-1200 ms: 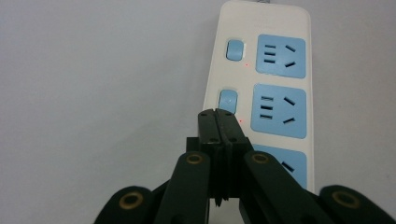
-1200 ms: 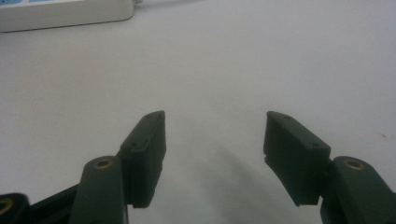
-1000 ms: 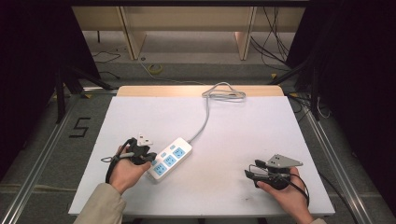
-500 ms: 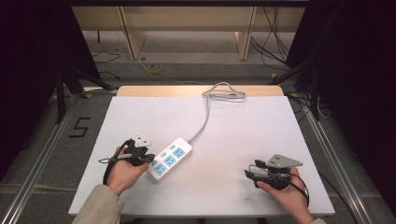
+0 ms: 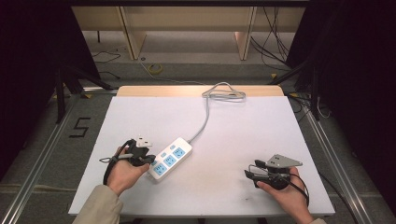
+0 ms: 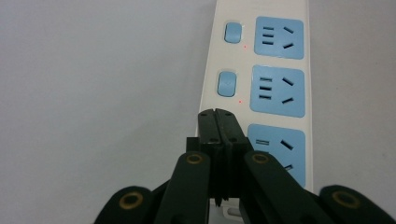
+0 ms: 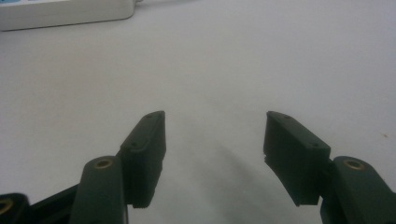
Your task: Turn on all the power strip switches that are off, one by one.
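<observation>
Near the front-left corner of the counter (image 5: 280,126), the left tool (image 5: 148,159) sits in the person's left hand (image 5: 122,171) with its tips at the near end of the white power strip (image 5: 172,157). In the left gripper view its two black jaws are pressed flat together with nothing between them, their tips over the strip's long edge beside the nearest blue socket (image 6: 280,149); whether they touch the casing cannot be told. Two further blue sockets lie beyond along the strip, each with a small blue switch (image 6: 226,84) next to it and a tiny red dot by the switch. The strip lies at a slant, in the left half of the counter toward the front edge, and its grey cable (image 5: 205,116) runs to the back edge, where it is looped in a loose bundle.

Toward the front-right corner, the right tool (image 5: 250,174) is held in the right hand (image 5: 285,196), well apart from the strip. Its jaws stand wide open over bare white surface, gripping nothing, with one end of the strip far off at the upper left of the right gripper view.
</observation>
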The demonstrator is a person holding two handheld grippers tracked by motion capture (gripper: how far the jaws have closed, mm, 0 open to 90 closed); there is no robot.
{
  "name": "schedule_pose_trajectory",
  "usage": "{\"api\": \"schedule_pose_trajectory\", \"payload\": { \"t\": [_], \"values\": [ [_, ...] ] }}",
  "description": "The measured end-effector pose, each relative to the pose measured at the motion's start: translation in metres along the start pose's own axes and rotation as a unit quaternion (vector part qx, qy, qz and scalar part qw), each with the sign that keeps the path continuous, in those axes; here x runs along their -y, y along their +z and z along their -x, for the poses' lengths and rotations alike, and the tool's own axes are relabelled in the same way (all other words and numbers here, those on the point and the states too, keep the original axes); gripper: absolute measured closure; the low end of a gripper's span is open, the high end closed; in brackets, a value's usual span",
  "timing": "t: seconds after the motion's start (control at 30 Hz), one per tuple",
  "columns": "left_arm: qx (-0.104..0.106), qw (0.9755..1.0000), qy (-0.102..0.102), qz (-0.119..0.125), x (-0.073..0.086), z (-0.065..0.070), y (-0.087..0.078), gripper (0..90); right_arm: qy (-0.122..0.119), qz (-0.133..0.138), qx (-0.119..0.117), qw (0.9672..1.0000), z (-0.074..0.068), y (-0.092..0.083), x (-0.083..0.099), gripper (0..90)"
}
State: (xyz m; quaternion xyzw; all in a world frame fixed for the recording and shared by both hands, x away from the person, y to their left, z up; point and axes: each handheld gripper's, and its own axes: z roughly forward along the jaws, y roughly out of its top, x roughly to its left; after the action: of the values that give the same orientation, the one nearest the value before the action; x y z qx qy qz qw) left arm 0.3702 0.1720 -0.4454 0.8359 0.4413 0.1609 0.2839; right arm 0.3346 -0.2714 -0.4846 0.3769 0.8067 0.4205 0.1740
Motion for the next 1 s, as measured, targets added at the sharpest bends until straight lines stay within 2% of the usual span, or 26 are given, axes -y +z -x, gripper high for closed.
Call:
{"api": "schedule_pose_trajectory", "payload": {
  "t": [0.83, 1.0],
  "values": [
    [0.001, 0.9998, 0.012, -0.016, -0.0036, 0.0029, 0.0069, 90.0, 0.000, -0.001, 0.000, 1.0000, 0.0001, 0.0001, 0.0002, 40.0],
    [0.001, 0.9999, 0.010, -0.014, -0.0037, 0.0028, 0.0075, 89.9, 0.000, -0.001, 0.001, 1.0000, 0.0000, 0.0001, 0.0002, 40.0]
  ]
}}
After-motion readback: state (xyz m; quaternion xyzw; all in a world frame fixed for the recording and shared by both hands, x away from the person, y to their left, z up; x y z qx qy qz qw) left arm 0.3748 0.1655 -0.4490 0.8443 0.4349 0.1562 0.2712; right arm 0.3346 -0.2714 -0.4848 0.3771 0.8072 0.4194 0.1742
